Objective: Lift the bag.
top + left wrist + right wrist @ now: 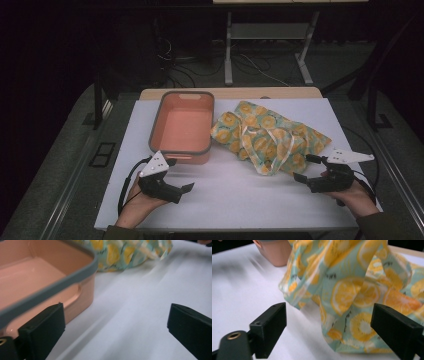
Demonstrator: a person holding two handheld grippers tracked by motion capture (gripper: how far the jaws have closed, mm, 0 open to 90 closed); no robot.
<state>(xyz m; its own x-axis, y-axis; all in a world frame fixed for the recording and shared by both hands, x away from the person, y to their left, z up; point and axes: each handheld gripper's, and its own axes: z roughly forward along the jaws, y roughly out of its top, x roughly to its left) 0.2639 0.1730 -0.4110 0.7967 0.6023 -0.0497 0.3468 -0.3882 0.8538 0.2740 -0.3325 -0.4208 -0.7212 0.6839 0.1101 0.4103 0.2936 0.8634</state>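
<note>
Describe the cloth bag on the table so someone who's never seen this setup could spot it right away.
Start at the white table top and find the pink tub with the grey rim near its far left. The bag lies crumpled right beside the tub, on its right. It is the one soft thing there, pale green cloth printed all over with yellow lemon slices.

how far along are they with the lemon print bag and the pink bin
Early. The lemon-print bag lies crumpled on the white mat beside the pink bin, which sits empty. In hand: the right gripper faces the bag, the left gripper is near the bin, both open and holding nothing.
</note>
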